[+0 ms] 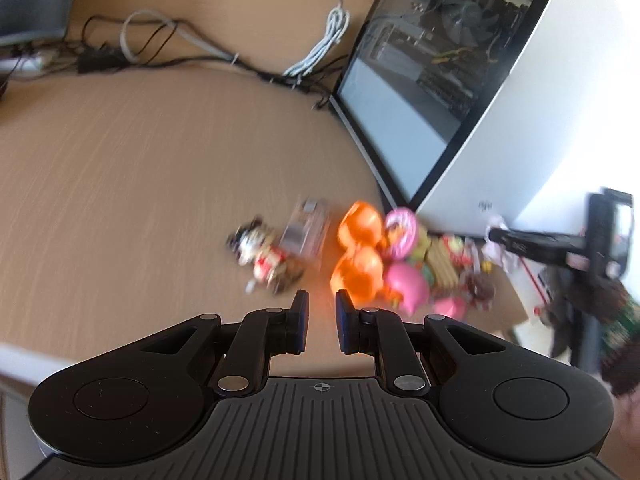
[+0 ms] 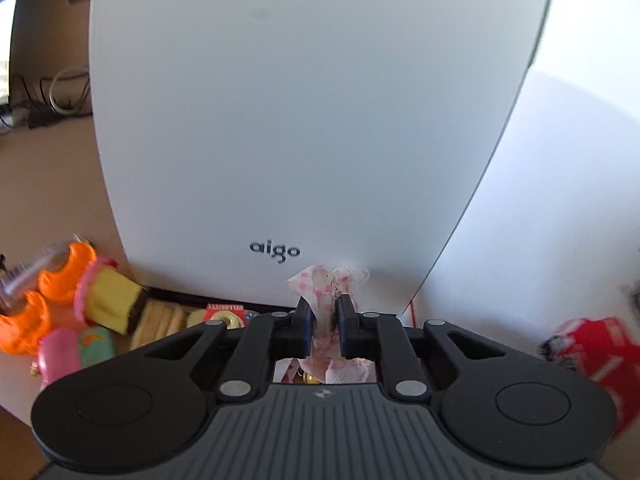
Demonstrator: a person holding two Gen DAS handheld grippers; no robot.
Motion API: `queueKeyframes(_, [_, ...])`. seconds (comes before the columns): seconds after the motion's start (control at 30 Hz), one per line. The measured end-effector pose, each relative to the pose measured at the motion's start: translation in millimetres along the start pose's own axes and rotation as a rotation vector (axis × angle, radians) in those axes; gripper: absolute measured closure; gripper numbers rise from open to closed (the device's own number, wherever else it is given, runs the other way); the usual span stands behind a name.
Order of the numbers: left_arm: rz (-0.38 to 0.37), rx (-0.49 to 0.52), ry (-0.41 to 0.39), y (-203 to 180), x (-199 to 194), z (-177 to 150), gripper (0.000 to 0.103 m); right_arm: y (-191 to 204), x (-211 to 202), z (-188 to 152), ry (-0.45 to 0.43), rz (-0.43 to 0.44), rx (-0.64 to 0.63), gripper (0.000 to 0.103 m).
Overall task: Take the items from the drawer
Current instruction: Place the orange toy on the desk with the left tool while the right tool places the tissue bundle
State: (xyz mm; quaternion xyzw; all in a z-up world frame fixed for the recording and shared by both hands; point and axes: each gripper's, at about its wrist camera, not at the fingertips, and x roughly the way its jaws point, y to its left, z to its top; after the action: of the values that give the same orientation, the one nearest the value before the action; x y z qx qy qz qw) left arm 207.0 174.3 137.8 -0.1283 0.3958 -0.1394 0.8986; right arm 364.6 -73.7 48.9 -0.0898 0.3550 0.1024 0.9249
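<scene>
On the far right of the wooden surface (image 1: 120,168) stands a white computer case (image 1: 532,120), the largest thing in sight, its glass side panel showing a fan and wiring within. From the right wrist view its white front, marked "aigo", fills most of the picture. Behind it, along the far edge of the surface, lies a tangle of black and grey cables (image 1: 160,48).

Just in front of the case, near its lower corner, sits a heap of small toys and trinkets. Two orange crescent-shaped pieces (image 1: 358,256) lie side by side, touching a pink ring (image 1: 402,232) and a pink rounded toy (image 1: 408,286). In the right wrist view a yellow block with a pink frilled edge (image 2: 108,300) rests beside the orange pieces, with pale biscuit-like sticks (image 2: 160,318) next to it. To the left of the heap, a little apart, are a clear plastic packet (image 1: 306,228) and a blurred small figure in red, white and black (image 1: 262,260).

The left tongs (image 1: 322,308) hang over the surface just near the orange pieces, their jaws slightly apart with nothing between them.

The right tongs (image 2: 324,316) are clamped on a pink-and-white checked cloth item with lace (image 2: 320,284), held close to the case front. A blurred red object (image 2: 592,348) shows at the right edge.
</scene>
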Motion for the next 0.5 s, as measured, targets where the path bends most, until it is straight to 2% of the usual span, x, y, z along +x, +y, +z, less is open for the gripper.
queueKeyframes(0.13, [0.033, -0.039, 0.02, 12.7, -12.8, -15.4, 0.087, 4.3, 25.2, -9.9, 0.049, -0.024, -0.022, 0.09])
queueKeyframes(0.27, [0.071, -0.092, 0.016, 26.6, -22.2, -23.5, 0.087, 5.7, 37.8, -14.3, 0.055, -0.053, -0.04, 0.089])
queueKeyframes(0.4, [0.089, -0.109, 0.009, 33.1, -29.5, -28.4, 0.087, 5.3, 36.7, -15.7, 0.051, -0.059, -0.056, 0.083])
queueKeyframes(0.5, [0.096, -0.103, 0.014, 35.4, -33.5, -32.4, 0.087, 1.7, 28.5, -17.0, 0.027, -0.062, -0.056, 0.074])
